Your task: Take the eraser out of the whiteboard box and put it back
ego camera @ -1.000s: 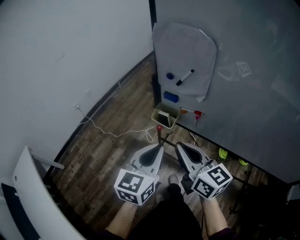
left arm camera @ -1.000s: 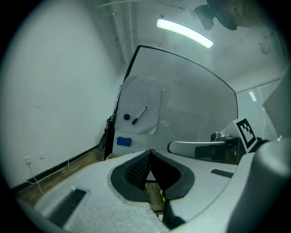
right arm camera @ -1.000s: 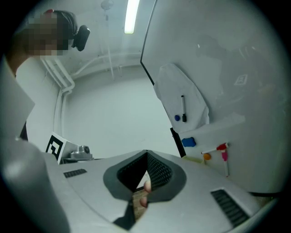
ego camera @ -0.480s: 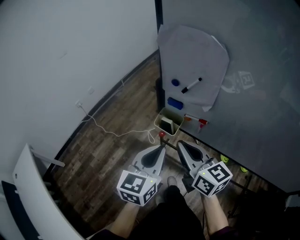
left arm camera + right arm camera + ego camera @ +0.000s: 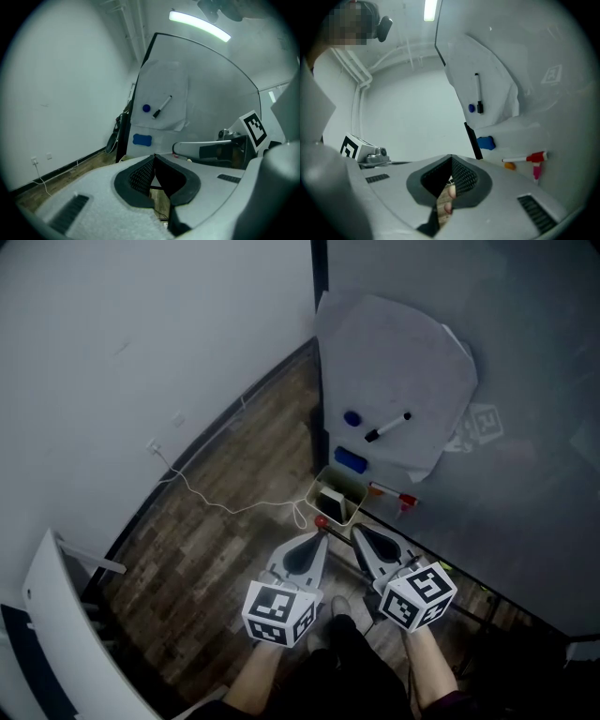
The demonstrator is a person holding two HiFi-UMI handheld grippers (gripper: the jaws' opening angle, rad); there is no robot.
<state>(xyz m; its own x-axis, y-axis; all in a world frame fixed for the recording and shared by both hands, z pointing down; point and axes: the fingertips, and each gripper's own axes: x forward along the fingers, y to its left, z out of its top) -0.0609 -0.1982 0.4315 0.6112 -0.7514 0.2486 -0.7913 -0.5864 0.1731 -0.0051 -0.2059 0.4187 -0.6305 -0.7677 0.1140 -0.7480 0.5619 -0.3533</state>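
— Item nearest the lens?
— Left gripper, jaw tips together, nothing between them.
— On the whiteboard?
— One paper sheet, bearing a round blue magnet and a tilted black marker; one blue block just below the sheet.
— At right?
— Right gripper, lying level.

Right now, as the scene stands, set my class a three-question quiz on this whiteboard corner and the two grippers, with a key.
1. True or false: the black marker lies in the box.
2. The left gripper and right gripper have jaws: A open, B shut and empty, C shut on a pen.
3. What colour is the round magnet?
Key: 1 false, the black marker is on the sheet; 2 B; 3 blue.
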